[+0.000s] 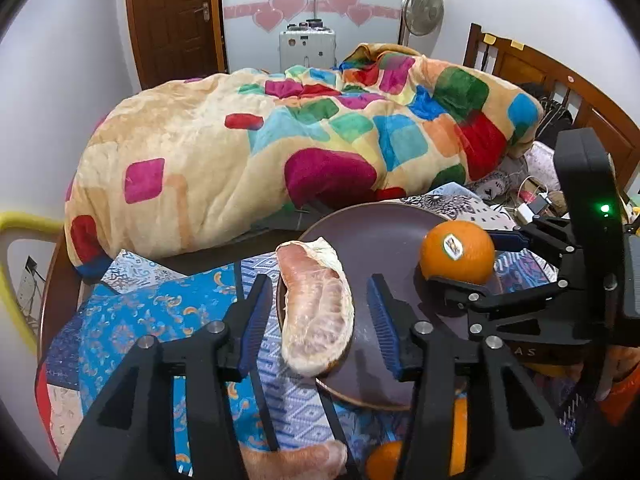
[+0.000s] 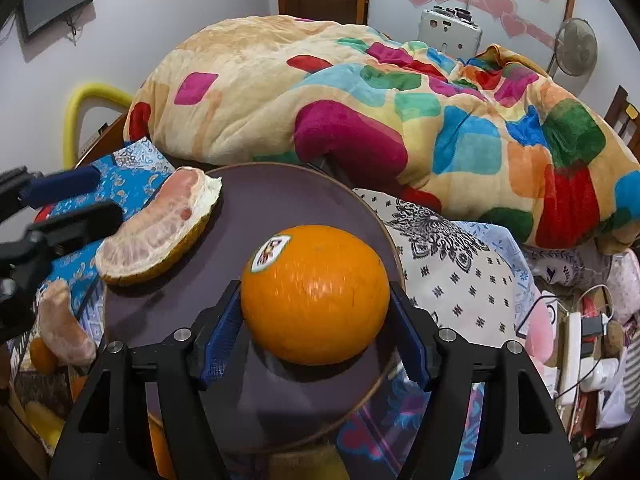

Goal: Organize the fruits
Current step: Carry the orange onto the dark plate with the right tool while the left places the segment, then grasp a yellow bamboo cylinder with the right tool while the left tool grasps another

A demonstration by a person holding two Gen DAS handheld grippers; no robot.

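Observation:
A dark purple plate (image 1: 384, 232) (image 2: 280, 196) lies on a patterned cloth. A peeled pomelo wedge (image 1: 316, 308) (image 2: 160, 228) rests on the plate's left rim. My left gripper (image 1: 320, 316) is open, its blue pads on either side of the wedge with gaps. My right gripper (image 2: 316, 320) is shut on a stickered orange (image 2: 316, 292) (image 1: 458, 252), held over the plate. Another pomelo segment (image 2: 64, 328) (image 1: 296, 460) and a further orange (image 1: 384, 460) lie off the plate near me.
A big colourful blanket (image 1: 280, 148) is heaped on the bed behind the plate. A blue patterned cloth (image 1: 140, 320) covers the surface at left. Cables and chargers (image 2: 580, 340) clutter the right. A yellow chair frame (image 1: 16, 264) stands at far left.

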